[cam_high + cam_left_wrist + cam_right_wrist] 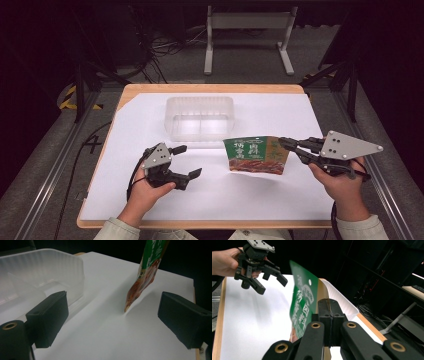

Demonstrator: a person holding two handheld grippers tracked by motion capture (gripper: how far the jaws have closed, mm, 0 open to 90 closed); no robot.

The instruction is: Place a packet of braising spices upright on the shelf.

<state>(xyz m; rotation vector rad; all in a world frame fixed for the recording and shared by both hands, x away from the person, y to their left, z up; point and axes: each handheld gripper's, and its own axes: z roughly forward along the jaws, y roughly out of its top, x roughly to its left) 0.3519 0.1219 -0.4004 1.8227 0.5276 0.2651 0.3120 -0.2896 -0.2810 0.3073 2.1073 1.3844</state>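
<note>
The job looked only partly done. The green food pouch was already picked up: the right gripper had its fingers pressed tight on the pouch's right edge and held it up over the worktop. In the left gripper view the pouch's bottom corner seemed to just touch the white sheet, or hang very close to it. I cannot say which. The clear plastic tub sat with nothing in it. From the pouch, the tub was at about eleven o'clock, near but not touching. My guess is that the pouch was meant to go into the tub, so that step was left to do.

The right hand sat at the four o'clock side of the worktop. Its gripper pointed toward nine o'clock and lay almost level, with the grey plate on top. The pouch stuck out from its tip and hung on its edge.

The left hand sat at about seven o'clock. The left gripper pointed toward three o'clock, right at the pouch. Its fingers were spread wide and held nothing. There was a clear gap between them and the pouch.
</note>
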